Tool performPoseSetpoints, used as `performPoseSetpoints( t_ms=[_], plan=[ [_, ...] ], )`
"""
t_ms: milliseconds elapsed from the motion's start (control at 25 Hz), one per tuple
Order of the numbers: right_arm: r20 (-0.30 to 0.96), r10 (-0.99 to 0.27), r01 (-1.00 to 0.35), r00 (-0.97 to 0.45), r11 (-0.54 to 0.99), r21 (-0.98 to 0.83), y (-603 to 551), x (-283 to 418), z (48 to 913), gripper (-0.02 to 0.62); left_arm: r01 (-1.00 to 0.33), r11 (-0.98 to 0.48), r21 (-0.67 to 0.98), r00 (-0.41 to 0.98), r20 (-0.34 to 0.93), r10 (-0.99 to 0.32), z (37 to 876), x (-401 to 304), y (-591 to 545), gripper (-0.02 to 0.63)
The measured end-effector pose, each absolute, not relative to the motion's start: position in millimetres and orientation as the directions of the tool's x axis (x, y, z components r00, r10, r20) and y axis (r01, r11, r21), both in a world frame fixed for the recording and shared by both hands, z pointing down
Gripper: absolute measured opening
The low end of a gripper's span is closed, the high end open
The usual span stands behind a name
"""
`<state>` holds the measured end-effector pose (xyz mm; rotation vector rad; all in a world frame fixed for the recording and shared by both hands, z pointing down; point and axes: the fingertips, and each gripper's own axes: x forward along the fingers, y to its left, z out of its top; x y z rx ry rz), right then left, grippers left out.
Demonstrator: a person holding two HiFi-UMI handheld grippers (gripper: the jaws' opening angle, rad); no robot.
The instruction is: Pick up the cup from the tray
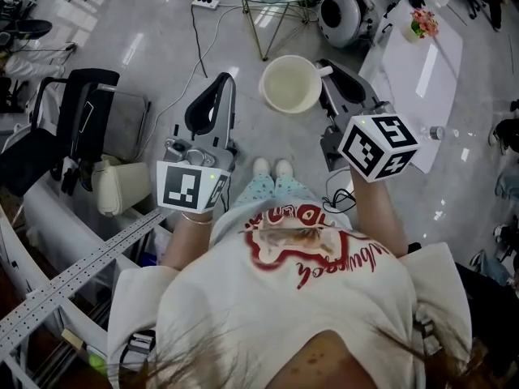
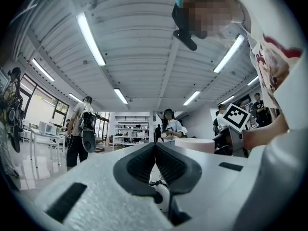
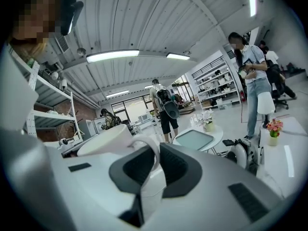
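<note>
right gripper (image 1: 326, 71): clamped on the handle of the cream ceramic cup (image 1: 290, 83)
left gripper (image 1: 223, 87): closed, empty
tip: keep it level, handle grip might swivel

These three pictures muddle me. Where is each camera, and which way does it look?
Head view: on the person's head, looking down at the left tool, right tool, cup, shirt and shoes.
Left gripper view: on the left tool, tilted up at the ceiling; arm at right.
Right gripper view: on the right tool, along jaws shut on the cup's handle.
All three show the cup.
</note>
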<state>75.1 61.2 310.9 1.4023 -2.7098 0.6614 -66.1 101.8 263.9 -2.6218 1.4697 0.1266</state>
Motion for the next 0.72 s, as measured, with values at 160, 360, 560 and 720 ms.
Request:
performPoseSetpoints(
  t_ms=[160, 360, 560, 720],
  plan=[
    [0.21, -0.776, -0.784, -0.595, 0.504, -0.362, 60, 78, 311, 0.044, -0.852, -0.518, -0.075, 0.523, -0.136, -0.841, 265, -62, 100, 0.014],
    [0.207, -0.779, -0.787, -0.592, 0.504, -0.355, 57, 83, 308, 0.044, -0.848, -0.524, -0.075, 0.529, -0.138, -0.837, 263, -56, 99, 0.014],
    [0.206, -0.779, -0.788, -0.592, 0.507, -0.349, 59, 85, 305, 0.044, -0.846, -0.529, -0.073, 0.534, -0.14, -0.834, 262, -51, 101, 0.014],
    [0.203, -0.777, -0.786, -0.595, 0.51, -0.35, 57, 84, 303, 0.044, -0.846, -0.528, -0.076, 0.533, -0.144, -0.834, 259, -51, 100, 0.014]
  ],
)
